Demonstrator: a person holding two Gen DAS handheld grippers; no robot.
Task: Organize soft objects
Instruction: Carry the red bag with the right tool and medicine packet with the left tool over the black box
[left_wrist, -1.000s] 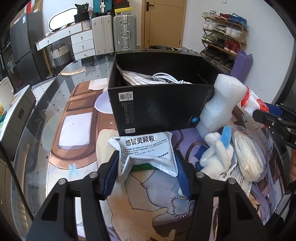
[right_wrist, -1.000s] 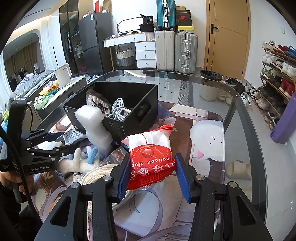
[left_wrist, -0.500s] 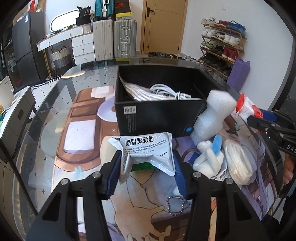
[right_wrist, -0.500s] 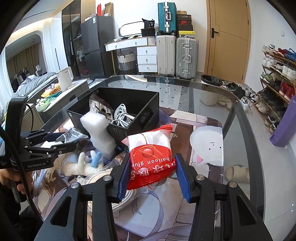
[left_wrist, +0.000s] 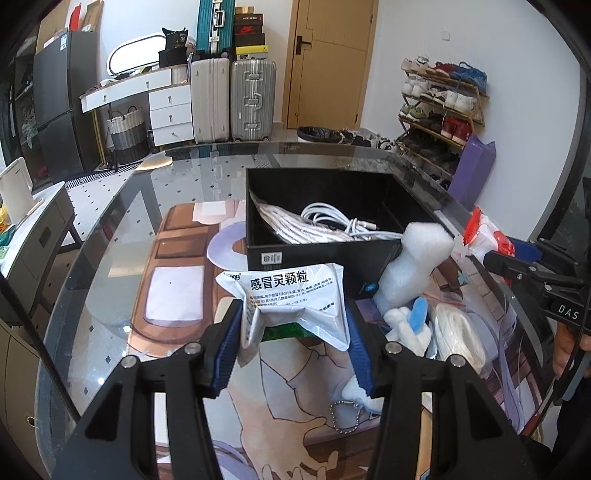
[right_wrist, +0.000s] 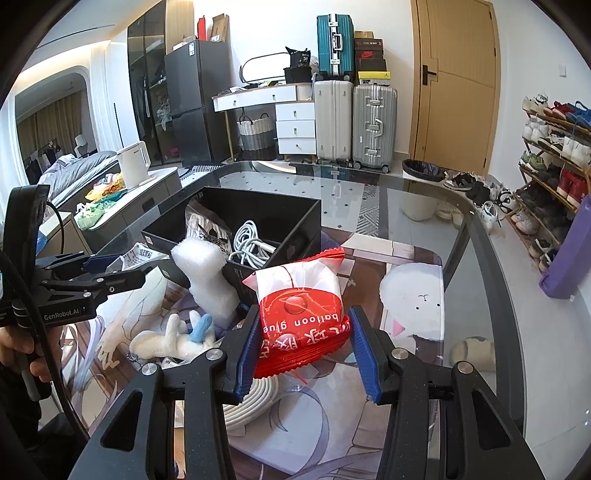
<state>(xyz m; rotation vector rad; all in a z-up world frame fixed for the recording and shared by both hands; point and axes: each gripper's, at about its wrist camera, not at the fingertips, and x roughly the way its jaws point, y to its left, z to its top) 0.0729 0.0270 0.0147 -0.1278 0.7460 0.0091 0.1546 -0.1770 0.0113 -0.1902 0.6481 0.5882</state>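
Two grips: our left gripper (left_wrist: 293, 338) pinches a crinkly white sachet (left_wrist: 291, 302); only the right view shows our right gripper (right_wrist: 303, 341) clamping a glossy red packet (right_wrist: 301, 314).

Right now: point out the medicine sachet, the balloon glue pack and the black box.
medicine sachet (left_wrist: 291, 295), left wrist view, printed front.
balloon glue pack (right_wrist: 301, 314), right wrist view, red lower half.
black box (left_wrist: 314, 256), left wrist view, near outer wall.

A glass table (left_wrist: 110, 229) carries a printed mat (left_wrist: 177, 295), where foam (left_wrist: 413, 273), a plush toy (left_wrist: 406, 328) and coiled cable (left_wrist: 458, 336) lie beside the black box (left_wrist: 321, 258).
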